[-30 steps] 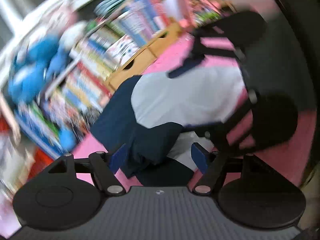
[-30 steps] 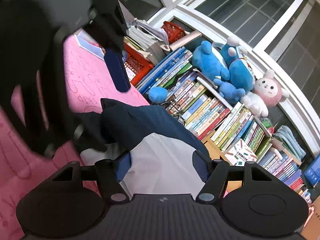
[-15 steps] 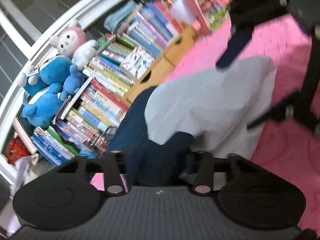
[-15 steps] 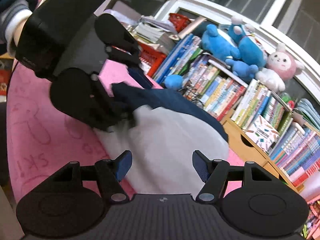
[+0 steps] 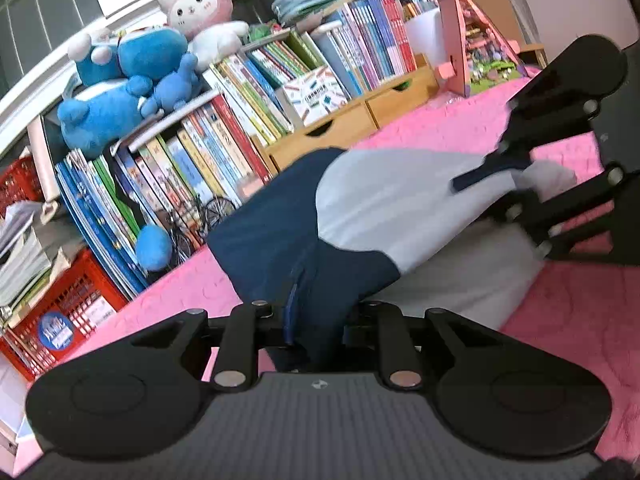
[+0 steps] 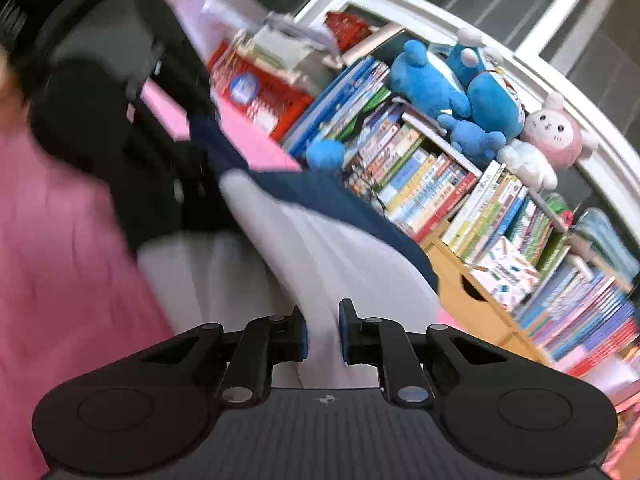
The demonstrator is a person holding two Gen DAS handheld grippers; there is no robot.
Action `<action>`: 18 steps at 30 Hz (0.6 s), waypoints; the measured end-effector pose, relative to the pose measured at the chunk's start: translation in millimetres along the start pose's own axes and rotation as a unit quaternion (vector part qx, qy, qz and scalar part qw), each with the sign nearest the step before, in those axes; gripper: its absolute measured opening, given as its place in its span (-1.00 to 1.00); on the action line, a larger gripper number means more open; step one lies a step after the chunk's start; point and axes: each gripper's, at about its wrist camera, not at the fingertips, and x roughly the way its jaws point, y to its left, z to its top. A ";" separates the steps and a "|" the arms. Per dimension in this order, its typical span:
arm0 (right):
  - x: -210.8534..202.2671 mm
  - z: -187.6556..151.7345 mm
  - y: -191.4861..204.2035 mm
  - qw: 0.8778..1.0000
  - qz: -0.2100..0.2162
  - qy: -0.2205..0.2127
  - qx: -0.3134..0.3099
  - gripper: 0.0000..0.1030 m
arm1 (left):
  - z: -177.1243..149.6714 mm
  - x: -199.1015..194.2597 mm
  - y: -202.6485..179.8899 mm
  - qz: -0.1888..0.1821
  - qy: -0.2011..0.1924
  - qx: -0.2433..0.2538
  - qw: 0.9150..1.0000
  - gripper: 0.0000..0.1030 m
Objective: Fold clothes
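Navy-and-pale-grey soft fabric garment point(image 5: 384, 208) is spread on the pink textured mat point(image 5: 440, 132), lifted in a ridge between the two hand-held tools; its long axis is seen in the left wrist view running from about 7 o'clock, at the near navy end, up to about 2 o'clock, at the grey end; a row of upright coloured books point(image 5: 240, 128) and blue and pink plush toys point(image 5: 132, 80) are seen beyond, well apart from the work.

Left gripper point(image 5: 316, 320) is seen with jaws closing, navy cloth bunched between them and apparently pressed; pads themselves are hidden by the fabric, so contact is judged from the pinched fold. Right gripper point(image 6: 323, 332) is seen with jaws closing on a pleat of pale grey cloth, blue pads touching both sides; from it the garment runs away toward 11 o'clock, where the other black tool is blurred at the navy end.

Each end is thus held by the nearer hand: navy end by the left, grey end by the right, which is seen in the left wrist view at 2 o'clock point(image 5: 492, 168).

Next move is judged to turn on that axis: both held edges would have to be carried together across it; uneven travel is judged likely to skew the fold.
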 end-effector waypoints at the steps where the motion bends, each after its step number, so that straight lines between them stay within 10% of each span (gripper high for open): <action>1: -1.3 -6.3 1.2 1.000 -0.006 0.008 -0.012 -0.68 | -1.7 0.6 0.3 -0.002 0.004 -0.002 1.000 -0.62; 18: -12.8 -26.1 -3.3 0.998 -0.061 0.024 -0.003 -0.55 | -1.4 -26.9 -19.0 -0.005 -0.009 0.066 0.998 -0.33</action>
